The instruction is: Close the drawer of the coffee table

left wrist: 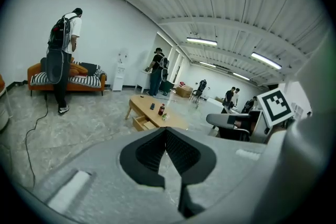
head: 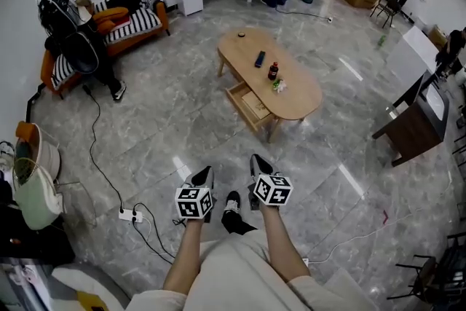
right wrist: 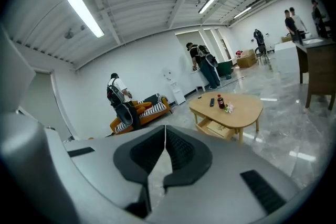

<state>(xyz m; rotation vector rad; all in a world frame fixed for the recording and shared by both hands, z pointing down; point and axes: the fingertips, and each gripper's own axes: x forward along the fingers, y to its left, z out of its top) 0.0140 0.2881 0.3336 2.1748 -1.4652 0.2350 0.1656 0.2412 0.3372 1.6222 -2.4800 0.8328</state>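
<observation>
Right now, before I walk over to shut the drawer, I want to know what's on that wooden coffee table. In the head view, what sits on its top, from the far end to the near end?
On the oval wooden coffee table: small round dark object → dark rectangular remote → dark bottle with a red cap → small green-and-white item.

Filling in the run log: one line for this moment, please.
drawer: open | coffee table: ahead, not reached | left gripper: shut, empty | right gripper: shut, empty

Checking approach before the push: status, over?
Left gripper and right gripper: jaws shut, empty. Drawer open, coffee table well ahead, untouched. Bare floor between; cable off left.
</observation>
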